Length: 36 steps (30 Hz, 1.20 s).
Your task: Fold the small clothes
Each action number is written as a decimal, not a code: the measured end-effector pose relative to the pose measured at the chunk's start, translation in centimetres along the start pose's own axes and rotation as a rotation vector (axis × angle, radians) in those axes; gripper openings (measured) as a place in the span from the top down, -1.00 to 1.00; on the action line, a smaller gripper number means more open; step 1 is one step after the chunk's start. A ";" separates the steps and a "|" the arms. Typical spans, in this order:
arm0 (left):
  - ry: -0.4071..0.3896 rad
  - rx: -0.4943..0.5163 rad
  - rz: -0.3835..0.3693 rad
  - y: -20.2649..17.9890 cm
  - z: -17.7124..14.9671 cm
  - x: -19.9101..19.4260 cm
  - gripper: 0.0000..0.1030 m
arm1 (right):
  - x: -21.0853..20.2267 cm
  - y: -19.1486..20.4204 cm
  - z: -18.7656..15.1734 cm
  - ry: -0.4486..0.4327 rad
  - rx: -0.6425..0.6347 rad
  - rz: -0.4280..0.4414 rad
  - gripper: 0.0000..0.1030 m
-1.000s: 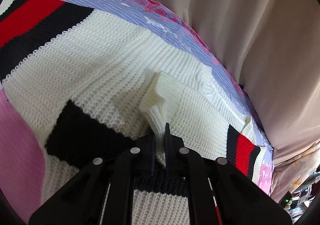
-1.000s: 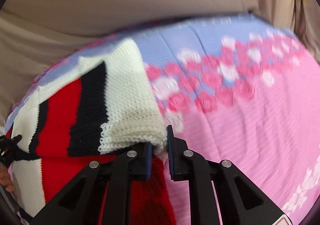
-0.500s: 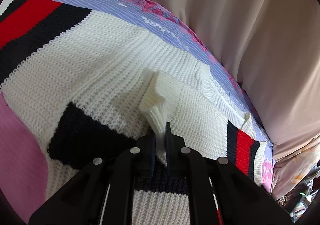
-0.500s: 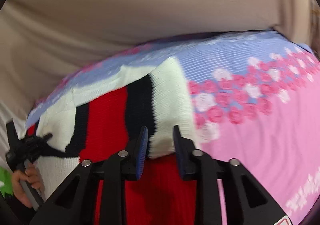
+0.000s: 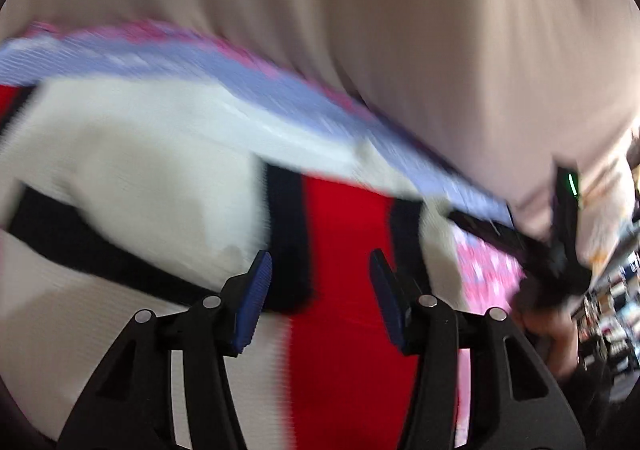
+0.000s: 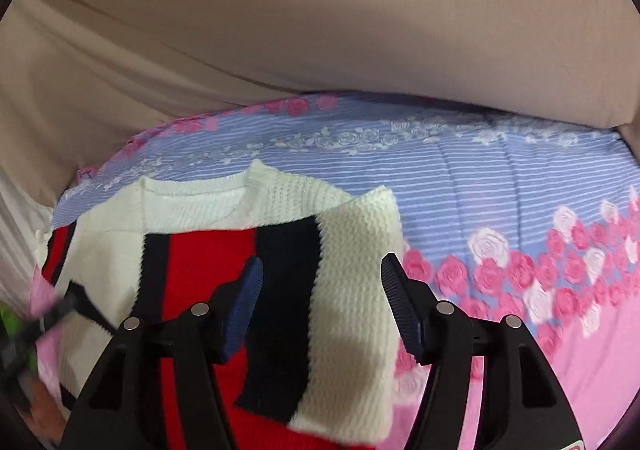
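A: Biggest thing first, the bedsheet (image 6: pixel 500 186): blue stripes, pink roses, beige curtain (image 6: pixel 320 30) behind it. What's on it?

B: The sweater (image 6: pixel 352 290), cream knit with red and black bands, lying flat, neckline toward the curtain. Both sleeve ends now rest across the body; before, I had one pinched in each claw.

A: And your claws?

B: My left claw (image 5: pixel 320 290) has just been opening; its jaws stand apart, nothing between them, only the red band beneath. That view is badly smeared. My right claw (image 6: pixel 322 298) has also just been opening, jaws apart above the folded sleeve, not touching it.

A: Meaning?

B: Sleeve folds look released and lying in place. I'd judge the crosswise fold comes next.

A: Containers?

B: None in view. No basket, no box.
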<state>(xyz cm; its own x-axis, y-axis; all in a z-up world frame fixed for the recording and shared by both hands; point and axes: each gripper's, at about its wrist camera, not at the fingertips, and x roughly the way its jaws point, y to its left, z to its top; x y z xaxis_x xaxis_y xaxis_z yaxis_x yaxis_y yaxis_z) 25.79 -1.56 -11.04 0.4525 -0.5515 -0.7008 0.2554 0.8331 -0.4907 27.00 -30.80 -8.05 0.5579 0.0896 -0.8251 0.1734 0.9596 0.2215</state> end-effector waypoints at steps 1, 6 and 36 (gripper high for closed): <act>0.039 0.017 -0.001 -1.3 -0.8 2.1 0.06 | 1.1 -0.3 0.4 0.029 0.021 0.027 -0.18; 0.094 0.023 0.080 -2.3 -2.3 5.7 0.40 | 4.8 -0.5 -0.3 0.105 0.095 0.099 0.17; -0.345 -0.806 0.480 44.8 7.4 -18.2 0.07 | -5.6 7.2 -15.1 0.048 0.053 -0.112 0.01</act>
<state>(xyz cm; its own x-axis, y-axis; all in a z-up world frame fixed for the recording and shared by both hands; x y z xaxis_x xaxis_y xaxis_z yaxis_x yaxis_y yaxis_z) 35.34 46.10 -16.41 0.6119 -0.0150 -0.7908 -0.6173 0.6161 -0.4893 12.86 -20.40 -9.73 0.4929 -0.0036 -0.8701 0.2762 0.9489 0.1526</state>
